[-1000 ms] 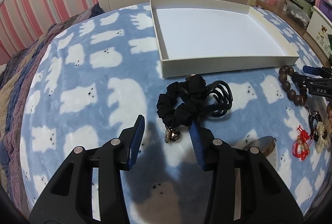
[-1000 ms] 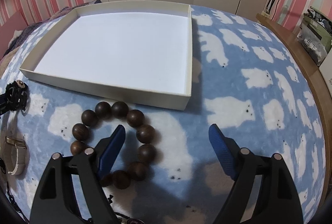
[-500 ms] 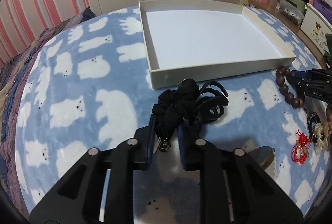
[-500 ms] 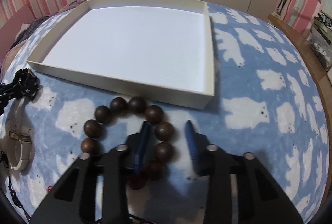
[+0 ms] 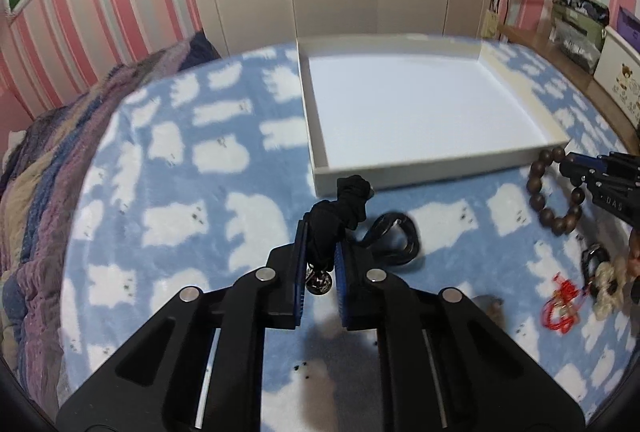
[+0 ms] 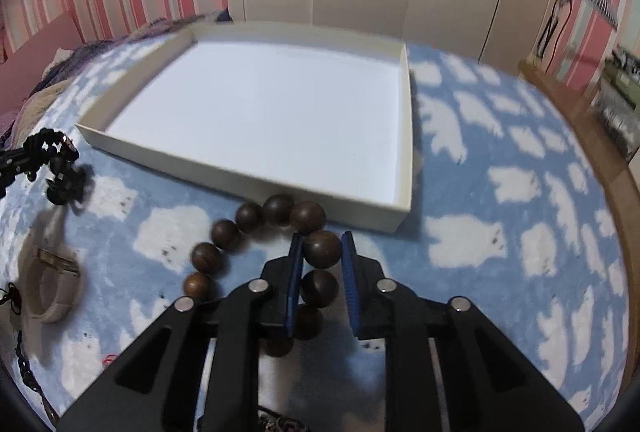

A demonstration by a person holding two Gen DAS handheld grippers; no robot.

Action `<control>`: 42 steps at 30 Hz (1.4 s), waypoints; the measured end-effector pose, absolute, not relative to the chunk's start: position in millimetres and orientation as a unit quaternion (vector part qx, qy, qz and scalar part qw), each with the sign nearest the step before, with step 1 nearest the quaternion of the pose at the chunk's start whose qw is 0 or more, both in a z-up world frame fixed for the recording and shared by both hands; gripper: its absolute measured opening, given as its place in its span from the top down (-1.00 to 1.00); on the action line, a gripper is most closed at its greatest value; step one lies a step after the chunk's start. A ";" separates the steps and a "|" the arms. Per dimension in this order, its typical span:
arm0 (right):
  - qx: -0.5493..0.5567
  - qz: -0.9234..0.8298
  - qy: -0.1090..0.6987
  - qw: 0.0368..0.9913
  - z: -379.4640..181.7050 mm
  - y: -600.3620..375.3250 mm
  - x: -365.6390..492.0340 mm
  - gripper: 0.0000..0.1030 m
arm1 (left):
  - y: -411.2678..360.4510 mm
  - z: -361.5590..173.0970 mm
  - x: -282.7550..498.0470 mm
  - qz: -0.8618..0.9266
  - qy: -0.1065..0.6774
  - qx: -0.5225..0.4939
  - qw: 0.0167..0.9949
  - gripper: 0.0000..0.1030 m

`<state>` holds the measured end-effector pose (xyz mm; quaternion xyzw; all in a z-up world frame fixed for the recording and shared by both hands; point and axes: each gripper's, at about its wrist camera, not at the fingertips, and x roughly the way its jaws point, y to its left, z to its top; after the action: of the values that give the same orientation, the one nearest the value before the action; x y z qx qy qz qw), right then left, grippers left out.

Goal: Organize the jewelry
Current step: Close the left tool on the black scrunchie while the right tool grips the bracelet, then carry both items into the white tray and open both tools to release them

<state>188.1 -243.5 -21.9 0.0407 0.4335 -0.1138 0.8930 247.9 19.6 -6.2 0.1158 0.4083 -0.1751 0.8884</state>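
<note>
My left gripper (image 5: 320,232) is shut on a black scrunchie (image 5: 340,208) with a small metal bell (image 5: 319,282) and holds it lifted above the blanket, just in front of the white tray (image 5: 440,168). My right gripper (image 6: 322,246) is shut on a brown wooden bead bracelet (image 6: 248,228), one bead pinched between the blue pads, close to the tray's near wall (image 6: 248,176). The tray holds nothing. The bracelet (image 5: 556,200) and right gripper (image 5: 576,168) also show in the left wrist view.
A black claw clip (image 5: 394,238) lies on the blue bear-print blanket (image 5: 180,192). A red cord charm (image 5: 560,306), a cream knotted piece (image 5: 606,282) and a beige watch strap (image 6: 50,288) lie nearby. A wooden shelf (image 6: 576,112) runs along the right.
Both grippers closed from wide open: the left onto the scrunchie, the right onto the bead bracelet. Both have since risen, lifting the scrunchie off the claw clip and raising the bracelet's near side.
</note>
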 end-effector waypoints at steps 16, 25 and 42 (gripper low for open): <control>0.008 -0.082 0.350 0.933 54.4 -254.3 243.4 0.62 | -28.9 53.7 300.8 -0.204 0.396 0.078 0.892 0.80; 0.003 -0.099 0.372 0.923 31.2 -289.7 328.6 0.62 | -101.9 35.1 378.8 -0.215 0.429 0.087 0.873 0.80; 0.073 -0.181 0.462 0.865 -31.8 -361.6 407.5 0.62 | -134.5 -40.6 479.9 -0.137 0.501 0.085 0.850 0.79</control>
<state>407.5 -361.6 -31.8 0.0732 0.4621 -0.1807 0.8651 479.9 -134.5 -40.6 0.0848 0.5014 -0.1367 0.8501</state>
